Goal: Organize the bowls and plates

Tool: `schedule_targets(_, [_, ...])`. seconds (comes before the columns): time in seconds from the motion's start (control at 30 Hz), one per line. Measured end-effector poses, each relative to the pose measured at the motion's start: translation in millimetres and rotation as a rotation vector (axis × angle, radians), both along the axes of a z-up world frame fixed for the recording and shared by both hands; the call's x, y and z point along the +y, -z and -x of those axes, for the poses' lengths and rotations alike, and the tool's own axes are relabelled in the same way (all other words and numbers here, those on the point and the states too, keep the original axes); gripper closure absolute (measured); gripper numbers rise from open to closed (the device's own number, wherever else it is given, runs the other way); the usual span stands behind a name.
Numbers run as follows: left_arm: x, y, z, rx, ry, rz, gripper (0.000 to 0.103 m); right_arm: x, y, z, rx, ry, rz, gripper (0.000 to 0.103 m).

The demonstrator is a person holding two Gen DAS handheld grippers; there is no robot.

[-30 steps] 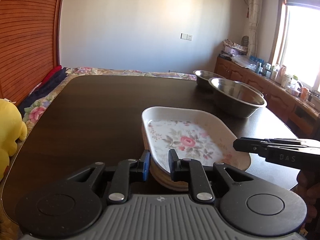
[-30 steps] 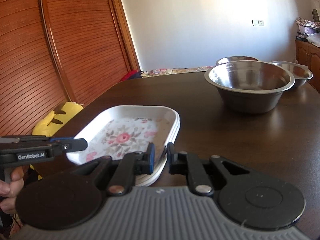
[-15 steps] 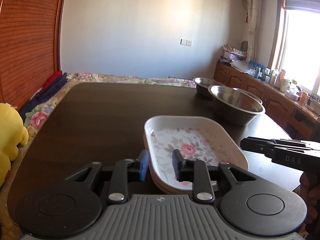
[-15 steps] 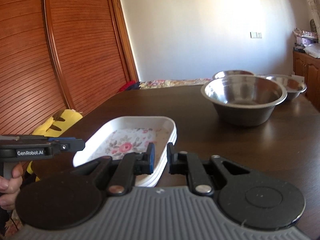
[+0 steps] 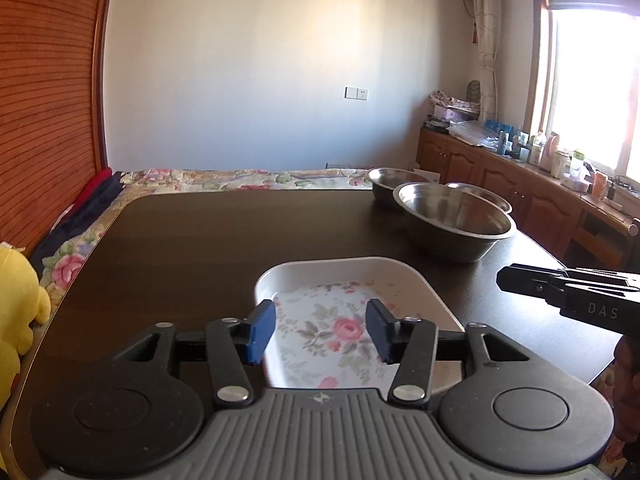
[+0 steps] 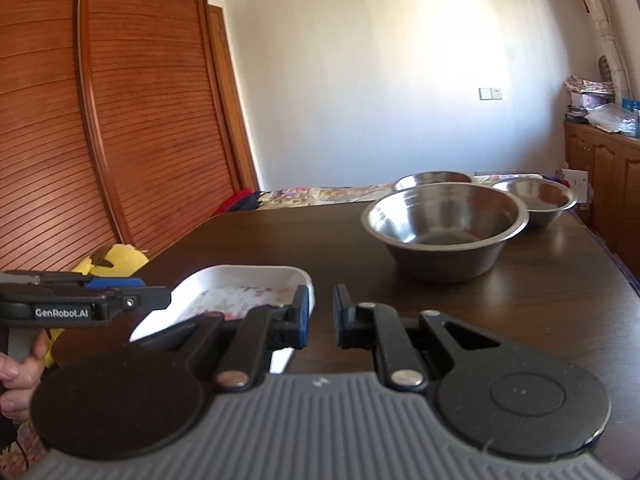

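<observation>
A white rectangular plate with a rose pattern [image 5: 340, 320] [image 6: 240, 292] lies at the near edge of the dark table [image 5: 200, 248], on top of a beige plate whose rim shows below. My left gripper [image 5: 320, 330] hangs open just above its near end, fingers wide apart and empty. My right gripper [image 6: 322, 316] sits beside the plate's right rim, its fingers a narrow gap apart with only table between them. A large steel bowl [image 5: 456, 220] [image 6: 444, 228] stands further back, with two smaller steel bowls [image 5: 394, 180] [image 6: 536, 200] behind it.
A yellow plush toy [image 5: 16, 300] sits off the table's left side. A bed with a floral cover [image 5: 240, 178] lies beyond the far edge. Wooden cabinets [image 5: 520, 192] line the right wall. A hand [image 6: 16, 380] holds the left gripper's handle.
My left gripper has opened wide and let go of the plate's near rim. Both grippers have drawn back from the plate, and the right one no longer straddles its rim.
</observation>
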State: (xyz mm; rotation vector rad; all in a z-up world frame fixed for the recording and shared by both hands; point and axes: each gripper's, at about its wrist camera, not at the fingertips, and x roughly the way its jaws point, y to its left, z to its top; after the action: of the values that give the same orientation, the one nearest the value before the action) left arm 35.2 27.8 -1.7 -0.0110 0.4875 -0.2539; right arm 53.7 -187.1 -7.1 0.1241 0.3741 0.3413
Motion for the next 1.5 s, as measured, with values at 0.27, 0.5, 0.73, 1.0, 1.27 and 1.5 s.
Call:
schedule_targets(0.27, [-18.5, -6.2, -5.6, -0.026, 0.033, -0.003, 0.028, -21.7, -2.7, 0.6, -0.014, 0.059, -0.008, 0.088])
schedule_targets(0.5, [-38.1, -14.1, -12.7, -0.053, 0.059, -0.016, 0.017, -40.4, -6.3, -4.1, -0.024, 0.096, 0.000, 0.075])
schedule_targets(0.73, [-63.1, -18.7, -29.4, -0.065, 0.094, -0.008, 0.015, -65.5, -17.5, -18.9, -0.032, 0.121, 0.050, 0.057])
schedule_targets(1.0, [-86.0, -26.4, -52.6, -0.077, 0.107, -0.020, 0.009, -91.3, -25.5, -38.2, -0.038, 0.159, 0.087, 0.050])
schedule_targets(1.27, [-102.8, -26.8, -82.1, -0.054, 0.119, -0.022, 0.009, -106.3, -20.3, -70.9, -0.017, 0.170, 0.116, 0.050])
schedule_targets(1.5, [-114.8, -23.6, -104.4, -0.041, 0.120, -0.056, 0.009, -110.7, -14.1, -99.1, 0.003, 0.146, 0.122, 0.050])
